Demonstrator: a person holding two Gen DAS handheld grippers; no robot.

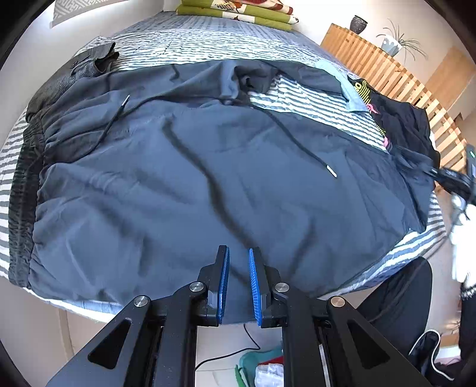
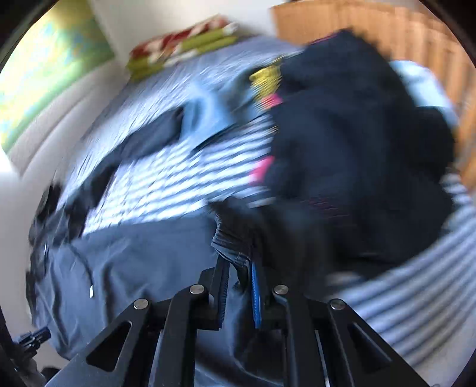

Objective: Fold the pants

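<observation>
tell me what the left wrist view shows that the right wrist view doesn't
Only the left wrist view shows the left hand-held gripper, open and empty above the blue-grey drawstring pants, and their white-tipped black drawstring sharply. Only the right wrist view shows the right hand-held gripper shut on the pants' ribbed edge. Both show the striped bedspread and the green patterned cushions.

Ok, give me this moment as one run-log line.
stage: fold under way | left gripper: open, empty, above pants | right gripper: shut on pants hem | right view: motion-blurred
</observation>
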